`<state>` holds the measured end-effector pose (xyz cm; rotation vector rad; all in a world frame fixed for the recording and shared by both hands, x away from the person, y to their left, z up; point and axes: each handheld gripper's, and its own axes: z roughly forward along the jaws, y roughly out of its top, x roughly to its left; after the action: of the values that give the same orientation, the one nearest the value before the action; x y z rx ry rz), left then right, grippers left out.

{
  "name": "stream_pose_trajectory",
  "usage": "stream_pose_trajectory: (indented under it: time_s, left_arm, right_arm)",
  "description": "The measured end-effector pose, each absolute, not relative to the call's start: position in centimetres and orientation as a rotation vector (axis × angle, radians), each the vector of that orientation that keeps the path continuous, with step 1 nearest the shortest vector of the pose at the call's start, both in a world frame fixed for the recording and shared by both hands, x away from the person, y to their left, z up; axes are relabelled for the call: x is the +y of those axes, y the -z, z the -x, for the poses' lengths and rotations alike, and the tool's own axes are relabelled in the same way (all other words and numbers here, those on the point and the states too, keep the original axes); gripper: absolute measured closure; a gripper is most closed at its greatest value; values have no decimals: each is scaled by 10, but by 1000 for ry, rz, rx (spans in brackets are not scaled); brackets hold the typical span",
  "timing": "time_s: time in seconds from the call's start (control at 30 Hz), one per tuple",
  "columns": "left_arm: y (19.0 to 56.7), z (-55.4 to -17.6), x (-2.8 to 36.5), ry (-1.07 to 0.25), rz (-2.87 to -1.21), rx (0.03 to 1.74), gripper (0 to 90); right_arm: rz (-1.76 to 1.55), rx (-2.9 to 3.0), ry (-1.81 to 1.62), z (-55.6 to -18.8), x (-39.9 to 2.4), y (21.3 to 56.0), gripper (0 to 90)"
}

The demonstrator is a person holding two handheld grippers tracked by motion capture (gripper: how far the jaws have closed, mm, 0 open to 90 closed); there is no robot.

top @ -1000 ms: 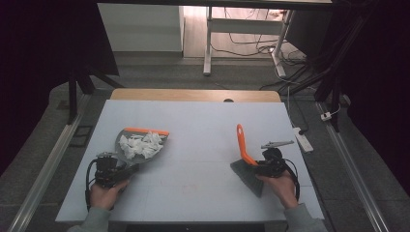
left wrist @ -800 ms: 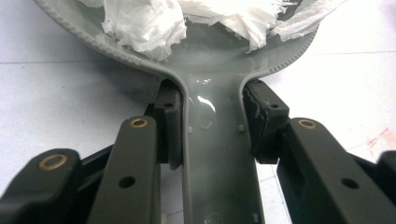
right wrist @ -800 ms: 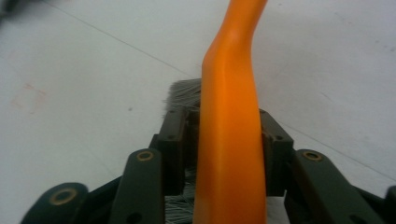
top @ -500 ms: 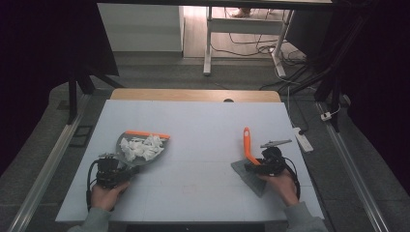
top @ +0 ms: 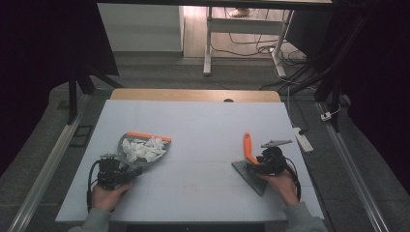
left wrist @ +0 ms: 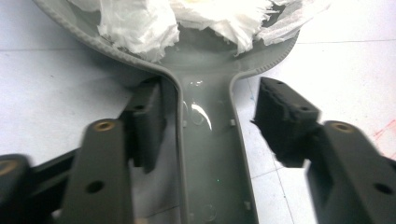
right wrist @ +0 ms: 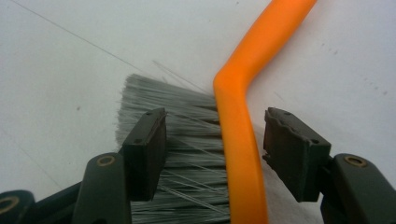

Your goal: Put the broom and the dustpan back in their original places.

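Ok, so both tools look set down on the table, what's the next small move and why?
Probably lift both grippers straight back, clear of the handles. The left gripper has just been opening around the dustpan handle, with tissue in the pan; the right gripper has just opened either side of the brush, which lies flat on the table. Neither seems gripped.

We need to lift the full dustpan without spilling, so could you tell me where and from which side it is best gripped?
Grip the dustpan by its narrow grey handle, coming from the person's side, where the open left gripper already straddles it. The handle is slim with raised edges, while the pan is wide and holds crumpled tissue.
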<state>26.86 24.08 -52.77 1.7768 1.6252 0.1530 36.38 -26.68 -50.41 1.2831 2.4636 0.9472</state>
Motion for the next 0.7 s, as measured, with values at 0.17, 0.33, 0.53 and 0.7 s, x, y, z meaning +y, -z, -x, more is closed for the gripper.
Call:
stream_pose_trajectory:
  time_s: [0.17, 0.33, 0.53, 0.7]
  left_arm:
    - [523, -261, 242, -204, -1792, 1615, 307]
    - [510, -249, 244, -259, -1833, 1501, 318]
    - [501, -245, 239, -267, -1869, 1342, 336]
    - [500, -244, 234, -238, -1910, 1217, 350]
  right_arm:
    - [-1215, 2426, -996, -358, -266, 497, 399]
    - [-1129, 2430, -1050, -350, -264, 490, 411]
    - [-992, 2486, -1098, -337, -259, 489, 435]
    - [-917, 2527, -1107, -328, -256, 492, 440]
